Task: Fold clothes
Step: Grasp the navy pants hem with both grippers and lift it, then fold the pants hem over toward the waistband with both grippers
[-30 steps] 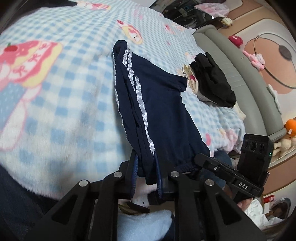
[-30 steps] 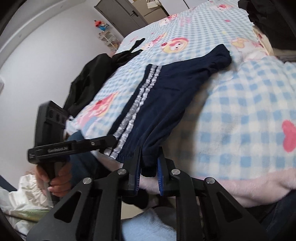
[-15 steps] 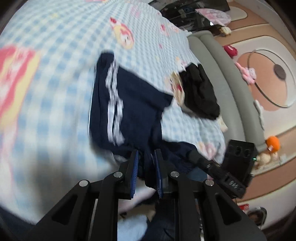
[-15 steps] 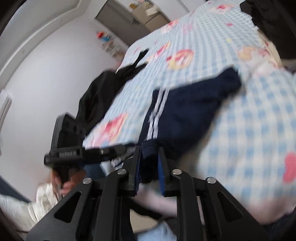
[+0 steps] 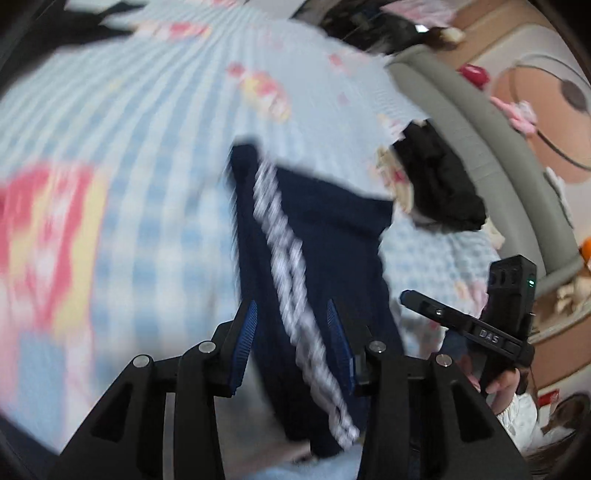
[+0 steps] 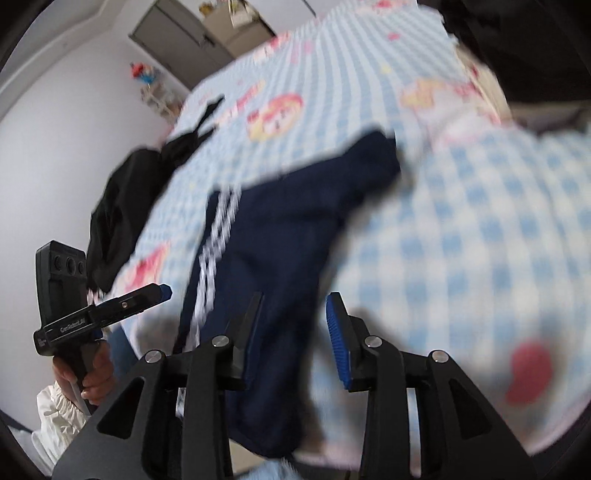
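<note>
Navy shorts (image 5: pixel 314 236) (image 6: pixel 280 229) with white side stripes lie on the blue checked bedspread (image 5: pixel 129 155) (image 6: pixel 480 236), their near end hanging over the bed's edge. My left gripper (image 5: pixel 291 332) is opening; the striped cloth lies between its blue pads (image 5: pixel 247 332) without being pressed. My right gripper (image 6: pixel 295 328) is opening too, with the navy cloth by its left finger and its pads clear of it. Each wrist view shows the other gripper in a hand: the right gripper (image 5: pixel 410 297) at right, the left gripper (image 6: pixel 162 291) at left. Both views are blurred.
A black garment (image 5: pixel 439 188) lies on the bed by the grey padded headboard (image 5: pixel 480 147). Another black garment (image 6: pixel 122 206) lies at the bed's far side, near the white wall. Plush toys (image 5: pixel 517 110) sit past the headboard. A grey wardrobe (image 6: pixel 177 33) stands at the back.
Both grippers were shut on the shorts' near edge and have let it go, their jaws now apart. The shorts have settled on the bed, hem drooping over the edge.
</note>
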The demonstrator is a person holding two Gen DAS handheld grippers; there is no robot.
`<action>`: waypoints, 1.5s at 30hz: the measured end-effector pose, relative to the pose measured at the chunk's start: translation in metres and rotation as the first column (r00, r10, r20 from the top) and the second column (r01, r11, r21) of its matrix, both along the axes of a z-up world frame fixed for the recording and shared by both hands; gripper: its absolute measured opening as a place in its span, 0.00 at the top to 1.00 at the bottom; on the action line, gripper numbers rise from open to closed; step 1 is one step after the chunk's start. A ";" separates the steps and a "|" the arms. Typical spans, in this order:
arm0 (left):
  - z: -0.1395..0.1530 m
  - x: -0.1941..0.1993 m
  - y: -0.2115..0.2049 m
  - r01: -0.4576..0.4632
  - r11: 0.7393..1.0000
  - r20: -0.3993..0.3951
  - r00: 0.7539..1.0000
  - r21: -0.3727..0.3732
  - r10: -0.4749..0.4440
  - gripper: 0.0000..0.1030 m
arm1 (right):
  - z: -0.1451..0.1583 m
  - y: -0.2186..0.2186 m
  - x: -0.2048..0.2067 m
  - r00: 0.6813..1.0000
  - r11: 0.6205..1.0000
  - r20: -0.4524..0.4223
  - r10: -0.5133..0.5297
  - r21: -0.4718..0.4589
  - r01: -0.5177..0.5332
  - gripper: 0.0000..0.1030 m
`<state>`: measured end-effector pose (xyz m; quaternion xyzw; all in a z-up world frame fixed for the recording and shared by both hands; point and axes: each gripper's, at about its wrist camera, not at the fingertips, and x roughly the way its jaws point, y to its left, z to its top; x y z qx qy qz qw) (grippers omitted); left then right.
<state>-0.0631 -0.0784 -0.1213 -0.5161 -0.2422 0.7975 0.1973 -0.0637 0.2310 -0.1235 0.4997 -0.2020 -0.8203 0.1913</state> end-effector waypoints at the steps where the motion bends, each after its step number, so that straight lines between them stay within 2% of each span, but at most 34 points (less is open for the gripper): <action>1: -0.009 0.006 -0.001 -0.008 0.999 0.040 0.999 0.039 0.006 0.60 | -0.002 -0.001 0.006 1.000 1.000 0.009 0.005 -0.016 -0.005 0.60; 4: -0.031 0.021 0.000 -0.017 0.993 0.131 0.991 0.121 0.001 0.59 | -0.007 -0.011 0.020 0.998 0.996 0.033 0.060 -0.067 -0.058 0.55; 8: -0.038 0.039 0.007 0.008 0.990 0.167 0.985 0.142 -0.032 0.46 | -0.018 -0.025 0.034 0.991 0.993 0.068 0.114 0.023 -0.115 0.49; 11: -0.045 0.045 0.015 0.013 0.981 0.188 0.981 0.196 -0.050 0.45 | -0.030 -0.027 0.039 0.987 0.992 0.102 0.127 -0.013 -0.126 0.46; 12: -0.046 0.046 0.018 0.019 0.980 0.190 0.980 0.196 -0.057 0.48 | -0.032 -0.030 0.040 0.984 0.990 0.106 0.143 -0.020 -0.141 0.46; 13: -0.045 0.046 0.022 0.026 0.983 0.187 0.980 0.184 -0.061 0.52 | -0.033 -0.032 0.041 0.981 0.987 0.110 0.159 -0.027 -0.157 0.51; 14: -0.044 0.047 0.026 0.034 0.985 0.183 0.981 0.172 -0.066 0.67 | -0.035 -0.035 0.042 0.978 0.985 0.114 0.175 -0.034 -0.172 0.56; 15: -0.041 0.048 0.029 0.045 0.986 0.171 0.983 0.161 -0.073 0.75 | -0.032 -0.037 0.044 0.976 0.981 0.105 0.192 -0.042 -0.188 0.71; 17: -0.030 0.050 0.030 0.063 0.983 0.133 0.987 0.174 -0.087 0.80 | -0.021 -0.039 0.046 0.972 0.973 0.066 0.227 -0.058 -0.224 0.82; 21: -0.004 0.044 0.024 0.060 0.966 0.082 0.993 0.253 -0.083 0.81 | 0.000 -0.038 0.046 0.967 0.961 0.008 0.256 -0.110 -0.253 0.84; 24: 0.008 0.028 0.015 0.056 0.948 0.065 0.995 0.312 -0.080 0.81 | 0.006 -0.034 0.032 0.969 0.952 -0.004 0.247 -0.187 -0.243 0.85; 29: 0.014 -0.023 0.008 0.000 0.925 0.077 0.997 0.380 -0.031 0.81 | 0.016 -0.026 -0.015 0.989 0.940 -0.022 0.144 -0.309 -0.144 0.84; 30: 0.012 -0.035 0.006 -0.020 0.923 0.082 0.997 0.384 -0.013 0.81 | 0.016 -0.025 -0.028 0.994 0.943 -0.021 0.107 -0.316 -0.108 0.82; 31: 0.010 -0.048 0.002 -0.043 0.923 0.087 0.996 0.381 0.010 0.79 | 0.014 -0.022 -0.042 0.998 0.947 -0.017 0.063 -0.315 -0.065 0.77; 32: 0.008 -0.062 -0.002 -0.066 0.923 0.092 0.995 0.378 0.034 0.69 | 0.012 -0.021 -0.054 1.000 0.951 -0.009 0.028 -0.309 -0.030 0.72; 33: 0.005 -0.075 -0.006 -0.090 0.923 0.097 0.994 0.375 0.057 0.49 | 0.010 -0.019 -0.062 1.000 0.956 -0.002 0.006 -0.295 -0.006 0.70; 34: 0.005 -0.084 -0.010 -0.104 0.924 0.091 0.993 0.369 0.076 0.46 | 0.009 -0.017 -0.070 1.000 0.961 0.002 -0.012 -0.277 0.012 0.69; 36: 0.012 -0.088 -0.013 -0.095 0.941 0.019 0.995 0.325 0.093 0.46 | 0.009 -0.014 -0.081 0.999 0.969 -0.001 -0.040 -0.243 0.038 0.67; 38: 0.020 -0.086 -0.011 -0.059 0.970 -0.069 0.995 0.237 0.078 0.46 | 0.016 -0.013 -0.079 0.998 0.982 -0.057 -0.039 -0.187 0.028 0.57; 40: 0.023 -0.086 -0.006 -0.031 0.989 -0.128 0.991 0.143 0.050 0.46 | 0.023 -0.016 -0.074 0.991 0.996 -0.130 -0.036 -0.081 0.025 0.49; 43: 0.023 -0.088 0.005 0.016 0.998 -0.184 0.983 0.066 -0.004 0.48 | 0.029 -0.021 -0.073 0.980 0.999 -0.198 -0.010 0.036 0.017 0.48; 45: 0.021 -0.091 0.014 0.043 0.999 -0.196 0.980 -0.002 -0.042 0.48 | 0.027 -0.023 -0.074 0.981 0.996 -0.195 0.019 0.090 -0.001 0.48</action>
